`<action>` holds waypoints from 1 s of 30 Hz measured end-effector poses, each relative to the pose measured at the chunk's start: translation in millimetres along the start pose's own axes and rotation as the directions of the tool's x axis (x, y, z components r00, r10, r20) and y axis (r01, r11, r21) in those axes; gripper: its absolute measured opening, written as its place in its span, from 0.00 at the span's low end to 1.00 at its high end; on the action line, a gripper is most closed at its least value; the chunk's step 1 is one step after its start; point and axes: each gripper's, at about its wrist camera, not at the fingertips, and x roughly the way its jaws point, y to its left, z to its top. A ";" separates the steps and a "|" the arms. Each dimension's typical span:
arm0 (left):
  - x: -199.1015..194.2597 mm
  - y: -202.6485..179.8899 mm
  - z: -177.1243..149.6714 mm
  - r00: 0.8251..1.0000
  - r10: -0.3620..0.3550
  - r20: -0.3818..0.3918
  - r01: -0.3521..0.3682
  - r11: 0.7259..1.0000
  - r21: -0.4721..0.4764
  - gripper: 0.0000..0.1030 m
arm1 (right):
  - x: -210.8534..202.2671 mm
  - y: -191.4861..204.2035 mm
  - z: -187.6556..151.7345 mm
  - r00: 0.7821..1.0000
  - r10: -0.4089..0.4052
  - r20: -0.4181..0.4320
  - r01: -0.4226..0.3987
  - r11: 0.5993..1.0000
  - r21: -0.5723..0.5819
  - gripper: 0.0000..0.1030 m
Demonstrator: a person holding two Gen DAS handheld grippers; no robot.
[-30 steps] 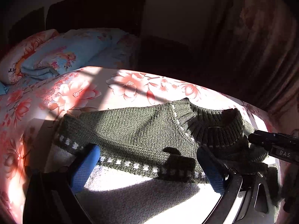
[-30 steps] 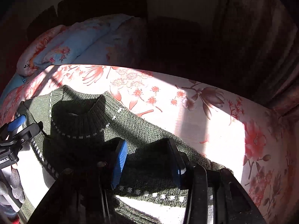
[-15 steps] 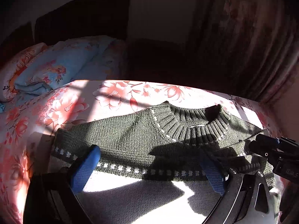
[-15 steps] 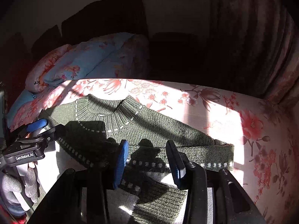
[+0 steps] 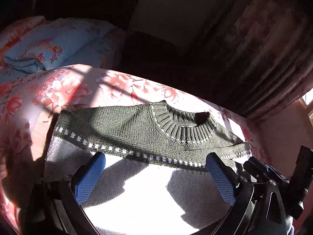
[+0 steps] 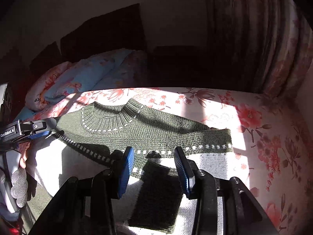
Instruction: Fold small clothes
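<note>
A small knitted sweater (image 5: 125,131), dark green above and white below a dotted band, lies flat on the floral bed sheet (image 5: 64,90), collar (image 5: 185,129) at the far side. It also shows in the right wrist view (image 6: 152,129). A dark green sleeve (image 6: 158,193) lies folded over the white body. My left gripper (image 5: 156,174) is open and empty above the white part. My right gripper (image 6: 154,168) is open and empty above the folded sleeve.
Folded blue floral bedding (image 5: 49,47) and a pillow (image 6: 45,90) lie at the far left of the bed. A dark headboard (image 6: 101,31) and patterned curtains (image 6: 260,39) stand behind. The bed edge (image 6: 283,156) runs along the right. The left gripper's body (image 6: 27,129) shows at the left of the right wrist view.
Both grippers have drawn back toward me and up, away from the collar. The sweater's shoulders now lie flat and spread wide. Both grippers stayed open.
</note>
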 end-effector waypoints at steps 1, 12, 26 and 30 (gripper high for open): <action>-3.5 -2.5 -11.4 0.999 0.037 -0.005 -0.037 0.999 0.034 1.00 | -3.9 9.9 -8.1 1.000 0.008 -0.013 -0.008 0.999 -0.035 0.42; -42.5 -10.8 -72.5 0.989 0.131 0.067 -0.140 0.980 0.141 1.00 | -32.2 48.7 -51.6 0.997 -0.061 -0.042 0.055 0.991 -0.119 0.44; -70.3 29.1 -146.5 0.977 0.211 -0.022 -0.198 0.945 0.261 1.00 | -95.7 -0.9 -160.4 0.984 -0.017 -0.177 -0.008 0.991 -0.137 0.65; -70.0 19.0 -148.9 0.961 0.275 -0.001 -0.265 0.925 0.274 1.00 | -107.8 10.1 -169.7 0.980 -0.121 -0.156 0.088 0.976 -0.200 0.62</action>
